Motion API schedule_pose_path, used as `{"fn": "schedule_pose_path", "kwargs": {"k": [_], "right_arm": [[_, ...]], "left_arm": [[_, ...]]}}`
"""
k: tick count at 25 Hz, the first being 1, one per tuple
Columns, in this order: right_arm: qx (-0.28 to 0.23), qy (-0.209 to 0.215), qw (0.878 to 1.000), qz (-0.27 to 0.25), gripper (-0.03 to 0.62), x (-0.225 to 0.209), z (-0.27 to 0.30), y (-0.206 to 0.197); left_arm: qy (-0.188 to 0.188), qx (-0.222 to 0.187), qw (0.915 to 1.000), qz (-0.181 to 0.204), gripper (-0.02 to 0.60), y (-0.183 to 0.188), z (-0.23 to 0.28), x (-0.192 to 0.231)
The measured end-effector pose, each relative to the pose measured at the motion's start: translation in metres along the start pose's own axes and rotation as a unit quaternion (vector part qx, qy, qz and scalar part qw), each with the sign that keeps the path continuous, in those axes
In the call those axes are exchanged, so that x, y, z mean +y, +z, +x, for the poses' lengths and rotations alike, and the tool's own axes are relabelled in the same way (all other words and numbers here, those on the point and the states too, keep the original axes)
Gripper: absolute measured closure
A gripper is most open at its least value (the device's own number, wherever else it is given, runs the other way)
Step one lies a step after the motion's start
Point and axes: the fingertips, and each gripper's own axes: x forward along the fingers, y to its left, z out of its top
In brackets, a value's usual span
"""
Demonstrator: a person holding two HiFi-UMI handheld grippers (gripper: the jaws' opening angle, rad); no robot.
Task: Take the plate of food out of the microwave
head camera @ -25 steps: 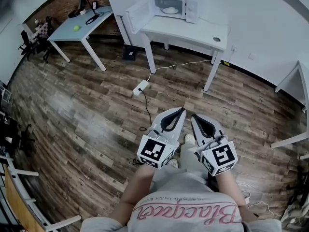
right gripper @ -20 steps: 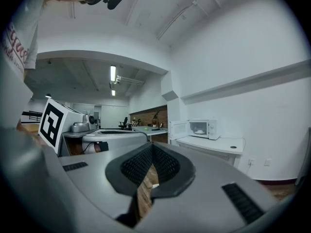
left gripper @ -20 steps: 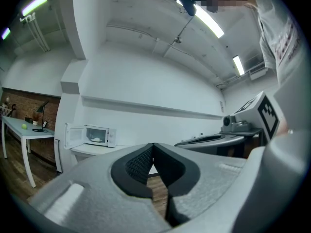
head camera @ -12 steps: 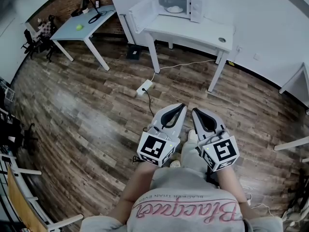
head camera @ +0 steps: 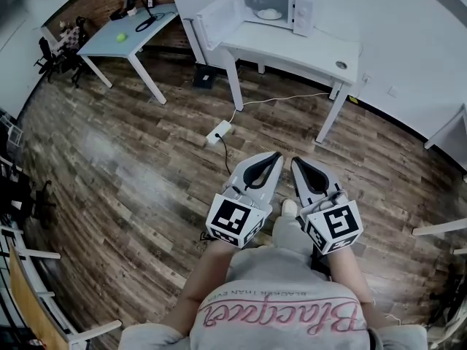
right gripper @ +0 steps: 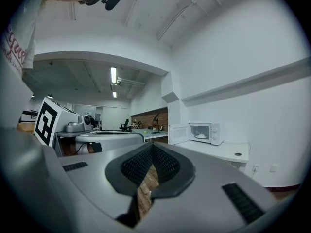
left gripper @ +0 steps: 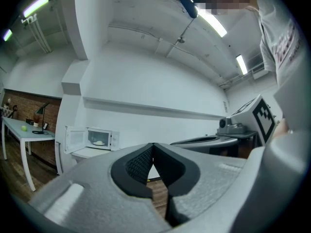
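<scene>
A white microwave [head camera: 279,7] stands on a white table [head camera: 306,48] far across the room, its door [head camera: 214,17] swung open to the left. A plate of pale food [head camera: 268,13] sits inside it. The microwave [left gripper: 100,139] and the plate [left gripper: 99,142] look small in the left gripper view, and the same goes for the microwave [right gripper: 204,132] and plate [right gripper: 200,136] in the right gripper view. My left gripper [head camera: 276,156] and right gripper [head camera: 297,161] are side by side in front of my body, pointing level at the microwave. Both are shut and hold nothing.
A power strip [head camera: 218,130] and its cable lie on the wood floor between me and the table. A black box [head camera: 203,77] sits by the table leg. A pale blue desk [head camera: 131,35] with a green ball stands at the far left. Chairs line the left edge.
Both grippers have moved forward across the floor together with me, toward the microwave table. Their jaws stayed shut.
</scene>
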Motion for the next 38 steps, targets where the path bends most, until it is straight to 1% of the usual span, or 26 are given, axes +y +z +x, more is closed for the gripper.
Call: {"fn": "schedule_pose_path", "kwargs": {"k": [8,14,20,29,38], "right_arm": [[0.001,0.005,1.000,-0.001,0.583,-0.040,0.035,0.000],[-0.006,0.012,1.000,0.001,0.583,-0.079,0.063,0.009],[-0.002,0.023,1.000,0.004,0.583,-0.117,0.086,0.012],[0.002,0.055,0.998,0.008,0.583,-0.163,0.113,0.017],[-0.004,0.059,0.998,0.007,0.583,-0.210,0.127,0.019]], "left_arm": [[0.006,0.003,1.0000,0.000,0.575,-0.005,0.045,0.027],[0.019,-0.002,0.9998,-0.003,0.574,0.000,0.085,0.052],[0.030,0.004,0.9995,-0.003,0.575,-0.001,0.123,0.068],[0.066,0.005,0.9978,-0.010,0.575,0.003,0.169,0.091],[0.091,-0.002,0.9957,-0.014,0.575,-0.001,0.209,0.106]]}}
